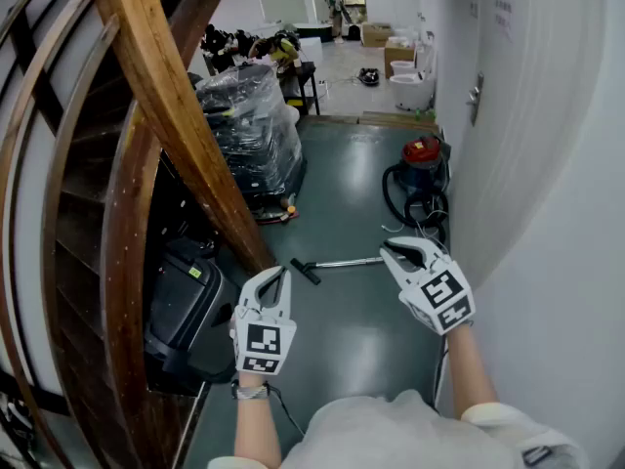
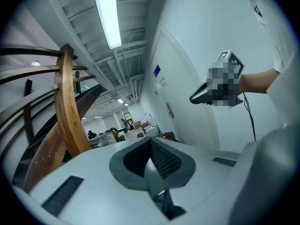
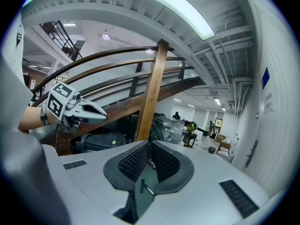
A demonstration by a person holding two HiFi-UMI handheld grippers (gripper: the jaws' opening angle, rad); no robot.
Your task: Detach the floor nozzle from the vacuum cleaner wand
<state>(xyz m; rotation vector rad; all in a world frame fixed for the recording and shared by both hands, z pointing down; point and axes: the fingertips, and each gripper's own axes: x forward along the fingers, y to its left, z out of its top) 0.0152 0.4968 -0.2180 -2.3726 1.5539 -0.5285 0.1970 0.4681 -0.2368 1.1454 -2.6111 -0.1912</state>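
On the grey-green floor ahead lies the vacuum's metal wand (image 1: 350,261), with the black floor nozzle (image 1: 305,272) on its left end. The red canister vacuum (image 1: 423,152) and its black hose (image 1: 415,206) stand beyond, by the wall. My left gripper (image 1: 284,273) is held in the air in front of me, shut and empty, with its tips a little short of the nozzle. My right gripper (image 1: 387,246) hovers above the wand's right part, jaws together with nothing in them. In the right gripper view the nozzle (image 3: 142,186) shows small between the jaws.
A curved wooden stair rail (image 1: 166,96) rises on the left, with black cases (image 1: 190,301) under it. A plastic-wrapped pallet (image 1: 249,125) stands behind. A white wall (image 1: 547,184) with a door handle (image 1: 476,96) runs along the right. People work in the far room.
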